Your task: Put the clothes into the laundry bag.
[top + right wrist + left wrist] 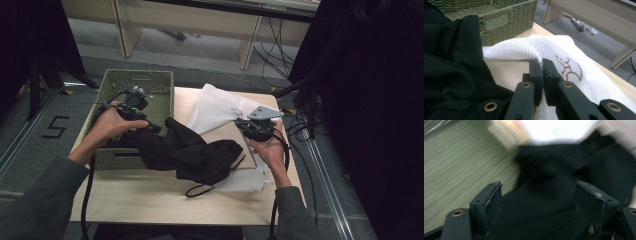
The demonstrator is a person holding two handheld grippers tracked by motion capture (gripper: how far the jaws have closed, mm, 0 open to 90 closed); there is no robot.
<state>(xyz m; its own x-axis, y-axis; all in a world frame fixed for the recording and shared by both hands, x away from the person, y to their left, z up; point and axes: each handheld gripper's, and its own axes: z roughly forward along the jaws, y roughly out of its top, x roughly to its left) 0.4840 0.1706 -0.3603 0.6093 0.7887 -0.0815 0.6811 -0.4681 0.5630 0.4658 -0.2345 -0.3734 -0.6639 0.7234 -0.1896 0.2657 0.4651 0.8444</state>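
A black garment (185, 150) hangs out of a green woven basket (150, 80) and spreads over the middle of the table. My left gripper (147, 122) hovers at the basket's near right corner, open, jaws wide apart over the dark cloth (564, 170) and not pressing it. The left gripper view is blurred; the gripper (541, 205) has the basket's weave (461, 165) at its left. A white mesh bag (215, 107) lies at the back right. My right gripper (542, 67) is shut on the bag's rim (524, 47), lifting it beside the garment (449, 62).
The wooden table (150, 200) has bare room along its near edge. A black cord (200, 190) trails from the garment. Cables and dark gear (310, 100) crowd the right side. Pale furniture legs (247, 47) stand on the floor beyond the table.
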